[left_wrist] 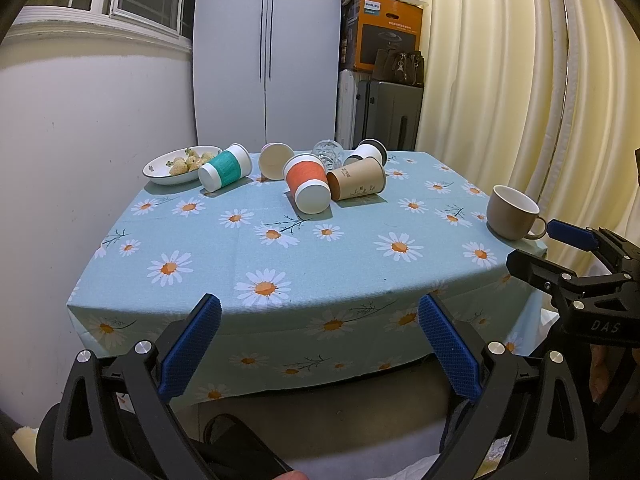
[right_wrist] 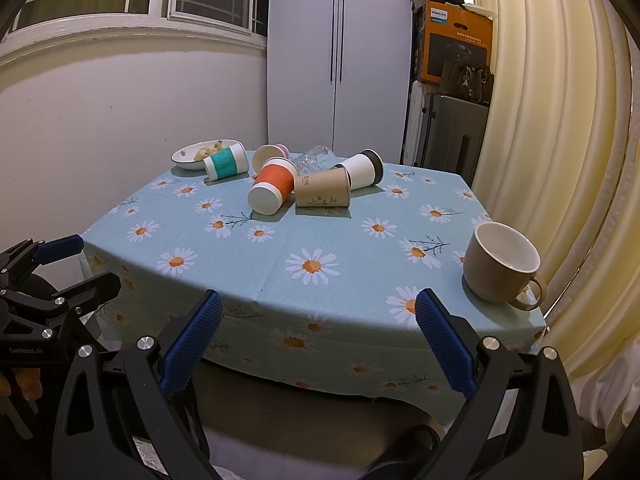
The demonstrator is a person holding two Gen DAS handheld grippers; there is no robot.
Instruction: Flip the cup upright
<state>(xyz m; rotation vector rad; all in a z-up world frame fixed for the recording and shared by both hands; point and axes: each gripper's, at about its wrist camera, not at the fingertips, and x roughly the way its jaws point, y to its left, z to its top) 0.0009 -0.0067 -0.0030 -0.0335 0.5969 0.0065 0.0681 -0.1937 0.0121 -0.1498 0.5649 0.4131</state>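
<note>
Several cups lie on their sides at the far middle of the table: a teal-sleeved cup [left_wrist: 225,167] [right_wrist: 226,162], an orange-sleeved cup [left_wrist: 307,182] [right_wrist: 271,189], a brown paper cup [left_wrist: 357,179] [right_wrist: 323,188], a white cup with a black lid [left_wrist: 367,153] [right_wrist: 362,171], a pink-based cup [left_wrist: 274,159] [right_wrist: 267,154] and a clear glass [left_wrist: 328,151] [right_wrist: 313,159]. A tan mug [left_wrist: 512,212] [right_wrist: 501,263] stands upright at the right edge. My left gripper [left_wrist: 319,312] and right gripper [right_wrist: 319,309] are open and empty, before the table's near edge.
A bowl of food [left_wrist: 181,165] [right_wrist: 199,154] sits at the far left corner. The table wears a daisy-print cloth [left_wrist: 280,248] [right_wrist: 320,240]. A white cabinet [left_wrist: 266,52], stacked boxes and a suitcase [left_wrist: 390,114] stand behind. A curtain [left_wrist: 520,80] hangs at the right.
</note>
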